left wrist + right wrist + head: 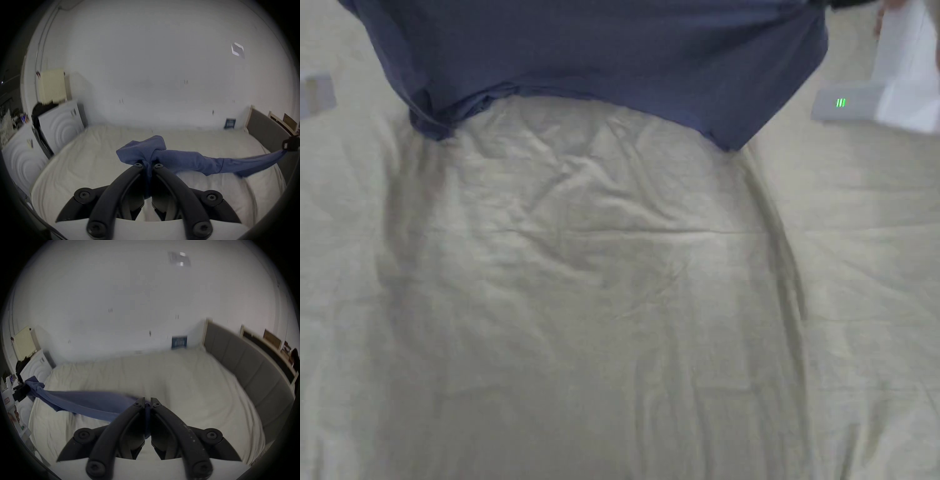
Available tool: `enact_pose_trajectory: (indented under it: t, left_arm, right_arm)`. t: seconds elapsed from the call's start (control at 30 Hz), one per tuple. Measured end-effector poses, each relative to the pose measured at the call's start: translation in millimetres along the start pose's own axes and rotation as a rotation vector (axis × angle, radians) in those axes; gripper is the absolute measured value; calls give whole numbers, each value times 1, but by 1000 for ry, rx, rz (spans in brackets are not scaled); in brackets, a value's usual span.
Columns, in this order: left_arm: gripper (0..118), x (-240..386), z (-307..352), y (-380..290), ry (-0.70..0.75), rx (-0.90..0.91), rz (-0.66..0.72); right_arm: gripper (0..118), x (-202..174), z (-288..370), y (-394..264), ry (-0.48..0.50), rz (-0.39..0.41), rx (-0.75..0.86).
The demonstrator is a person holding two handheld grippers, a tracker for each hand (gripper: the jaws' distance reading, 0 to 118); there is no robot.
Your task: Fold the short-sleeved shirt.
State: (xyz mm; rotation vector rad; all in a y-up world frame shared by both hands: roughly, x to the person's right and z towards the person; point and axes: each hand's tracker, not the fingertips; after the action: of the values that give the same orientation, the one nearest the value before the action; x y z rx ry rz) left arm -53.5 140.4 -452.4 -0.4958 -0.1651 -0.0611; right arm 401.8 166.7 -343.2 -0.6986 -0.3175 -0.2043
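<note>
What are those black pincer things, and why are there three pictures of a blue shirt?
The black pincers are grippers, tools a person holds, one in each hand. Each carries a small camera, and a third camera sits on the person's head. The head view looks down at the bed with its pale sheet, and the blue shirt hangs across the top of that picture. The left gripper view shows its two jaws pinching one bunched end of the shirt. The right gripper view shows its jaws pinching the other end. So the shirt is stretched between the two grippers, lifted above the bed, not yet folded.
</note>
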Motion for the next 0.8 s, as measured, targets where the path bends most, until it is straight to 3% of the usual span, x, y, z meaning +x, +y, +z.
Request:
enact_pose_trajectory:
  t: [0.1, 0.27, 0.43, 0.53, 0.8]
  left_arm:
    - [6, -6, 9, -72, -5, -93, -17]
    - [6, -23, 27, -170, -34, -212, 12]
    - [6, -17, 82, -261, -42, -299, -34]
    - [6, -22, 117, -300, -79, -301, 78]
    - [6, -24, 207, -359, -79, -292, 138]
  right_arm:
    - [8, 11, -8, -72, -2, 3, -73]
    - [8, 41, -6, -192, 16, -77, -196]
    - [8, 52, 27, -297, 12, 15, -252]
    - [8, 60, 51, -334, 6, 24, -247]
    - [8, 94, 115, -400, 27, -38, -185]
